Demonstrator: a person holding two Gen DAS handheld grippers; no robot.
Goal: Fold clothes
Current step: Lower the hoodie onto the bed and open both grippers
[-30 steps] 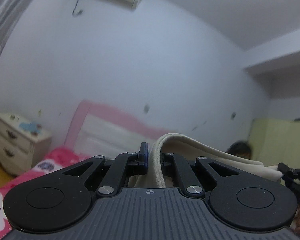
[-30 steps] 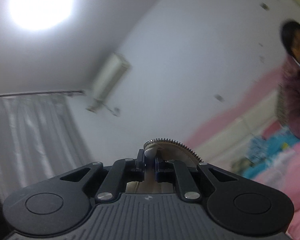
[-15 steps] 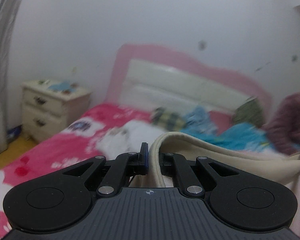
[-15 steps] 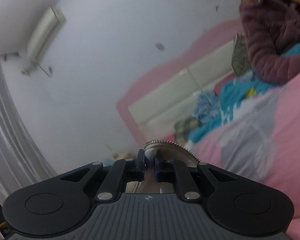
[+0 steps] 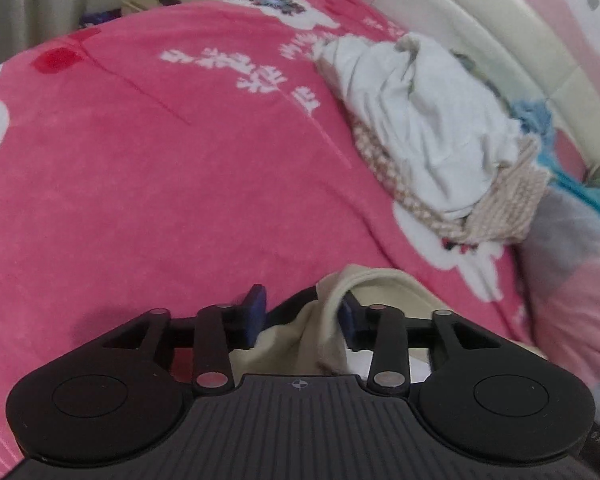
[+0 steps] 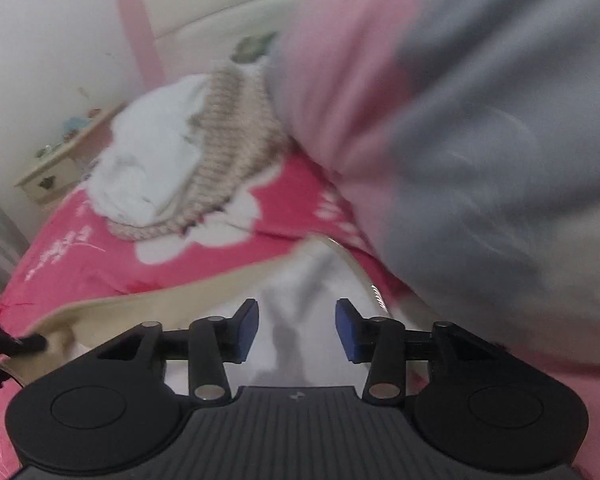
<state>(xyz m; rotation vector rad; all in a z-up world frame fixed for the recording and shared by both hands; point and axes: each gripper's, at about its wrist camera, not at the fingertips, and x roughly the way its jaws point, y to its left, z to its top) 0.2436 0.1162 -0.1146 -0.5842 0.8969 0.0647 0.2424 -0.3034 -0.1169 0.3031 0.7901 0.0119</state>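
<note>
A cream garment [image 5: 332, 320] lies on the pink bed cover; its edge drapes loosely between the spread fingers of my left gripper [image 5: 302, 316], which is open. In the right wrist view the same cream garment [image 6: 160, 312] with a white lining [image 6: 300, 300] lies flat under my right gripper [image 6: 296, 330], which is open and holds nothing. The tip of the left gripper shows at that view's left edge [image 6: 16, 344], at the garment's corner.
A pile of white and knitted beige clothes [image 5: 432, 136] lies further up the pink blanket [image 5: 160, 160]. A pink and grey duvet [image 6: 480, 120] bulges at the right. A cream headboard [image 5: 500, 32] and a nightstand [image 6: 52, 176] stand beyond.
Both grippers swung down from facing the wall to the bed and opened, letting go of the cream garment, which now lies on the blanket.
</note>
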